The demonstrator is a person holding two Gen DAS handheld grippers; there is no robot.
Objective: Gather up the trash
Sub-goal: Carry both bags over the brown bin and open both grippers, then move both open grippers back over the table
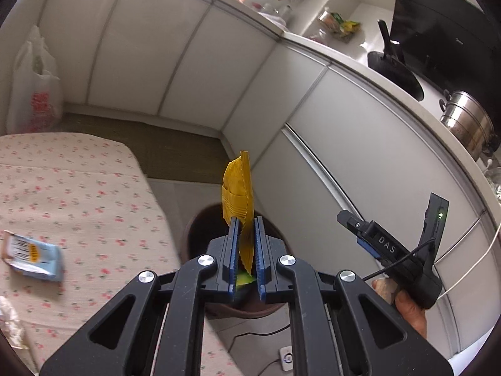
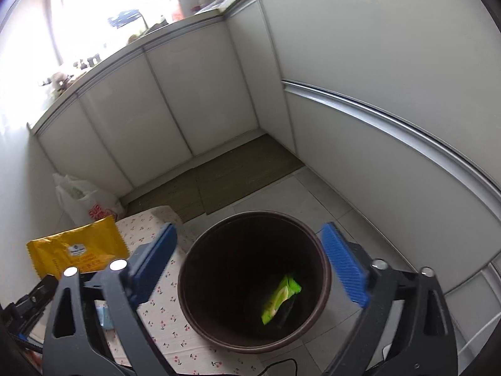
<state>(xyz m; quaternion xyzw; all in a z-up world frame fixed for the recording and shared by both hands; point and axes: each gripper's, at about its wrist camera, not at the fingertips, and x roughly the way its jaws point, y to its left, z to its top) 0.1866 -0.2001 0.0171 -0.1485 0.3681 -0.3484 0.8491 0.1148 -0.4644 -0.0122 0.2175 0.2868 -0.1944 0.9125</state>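
Low surface under pink cherry-print cloth (image 1: pixel 78 188); on it a light-blue snack wrapper (image 1: pixel 33 258). Grey tiled floor (image 2: pixel 319 194) beside cloth: round dark-brown bin (image 2: pixel 188 269), white plastic bag (image 2: pixel 83 202) beyond.

Blown-out window (image 2: pixel 103 15) glare, fisheye-bent edges, perhaps slight motion blur.

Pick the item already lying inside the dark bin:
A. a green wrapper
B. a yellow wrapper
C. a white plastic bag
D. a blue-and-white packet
A: the right wrist view shows a green wrapper at the bottom of the bin.
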